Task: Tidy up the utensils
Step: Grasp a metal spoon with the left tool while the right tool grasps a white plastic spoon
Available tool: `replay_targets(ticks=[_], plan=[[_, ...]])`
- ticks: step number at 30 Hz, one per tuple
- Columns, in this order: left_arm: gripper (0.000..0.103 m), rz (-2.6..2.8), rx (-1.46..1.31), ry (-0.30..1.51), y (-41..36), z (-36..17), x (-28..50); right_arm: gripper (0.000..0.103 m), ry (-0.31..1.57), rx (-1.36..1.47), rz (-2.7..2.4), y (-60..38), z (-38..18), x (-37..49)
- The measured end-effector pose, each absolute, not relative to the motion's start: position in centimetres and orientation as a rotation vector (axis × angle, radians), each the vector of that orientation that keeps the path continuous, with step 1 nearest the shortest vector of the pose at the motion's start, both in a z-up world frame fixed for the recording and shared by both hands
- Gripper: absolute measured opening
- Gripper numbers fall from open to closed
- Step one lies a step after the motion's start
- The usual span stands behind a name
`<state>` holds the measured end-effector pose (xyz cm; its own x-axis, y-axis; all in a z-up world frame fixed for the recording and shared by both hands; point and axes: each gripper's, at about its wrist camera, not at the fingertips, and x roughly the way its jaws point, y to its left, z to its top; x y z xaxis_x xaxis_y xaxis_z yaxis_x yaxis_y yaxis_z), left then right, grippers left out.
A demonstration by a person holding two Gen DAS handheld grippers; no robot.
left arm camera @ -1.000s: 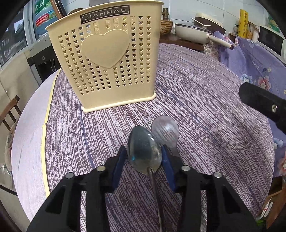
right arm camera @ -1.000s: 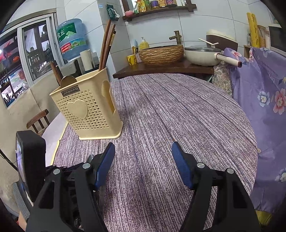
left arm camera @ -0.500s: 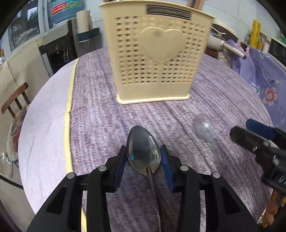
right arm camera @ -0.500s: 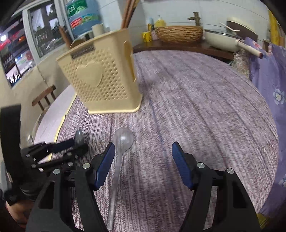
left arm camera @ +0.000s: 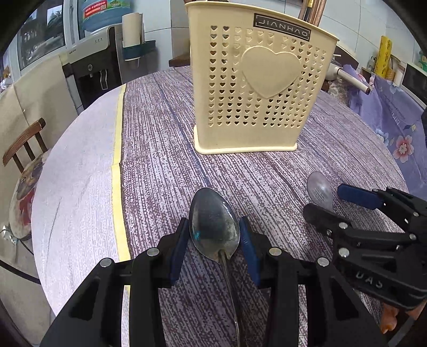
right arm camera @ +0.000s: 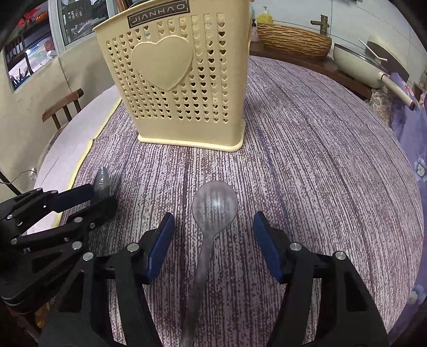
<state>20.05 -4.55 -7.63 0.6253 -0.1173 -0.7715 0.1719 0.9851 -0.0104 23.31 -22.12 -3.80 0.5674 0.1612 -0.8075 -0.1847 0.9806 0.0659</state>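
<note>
Here the clear plastic spoon [right arm camera: 214, 204] lies flat on the striped tablecloth [right arm camera: 320, 160], bowl pointing toward the cream utensil basket [right arm camera: 176, 80] and a little short of its base. Its handle runs back between the blue pads of the right gripper [right arm camera: 213, 243], whose jaws have just been closing in but stand apart on either side of the neck, touching nothing. The spoon looks light and thin, probably somewhat springy and slick, so it may skid or flip on the cloth if pinched off centre; the narrow neck just behind the bowl, or the upper handle, seems the sensible place to take it.

Beside it, on the side away from the purple flowered fabric [right arm camera: 411, 128], the left gripper [left arm camera: 213, 240] is clamped on a metal spoon [left arm camera: 213, 227], pads pressing the sides of the bowl near the neck. That one looks stiff and heavier, with a smooth, slippery finish. It is held in front of the basket too, its handle trailing back under the gripper. Wooden handles [left arm camera: 312, 10] already stand in the basket.
</note>
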Motion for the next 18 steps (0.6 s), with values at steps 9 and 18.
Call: replay_targets(ticks=[9, 18], plan=[[0.039, -0.161, 0.071, 0.877, -4.27, -7.63, 20.39, 0.042, 0.923, -0.064, 0.168, -21.59, -3.84, 23.77], [0.039, -0.154, 0.058, 0.878, -4.11, -7.5, 20.7, 0.037, 0.917, -0.06, 0.175, -21.65, -3.73, 24.02]])
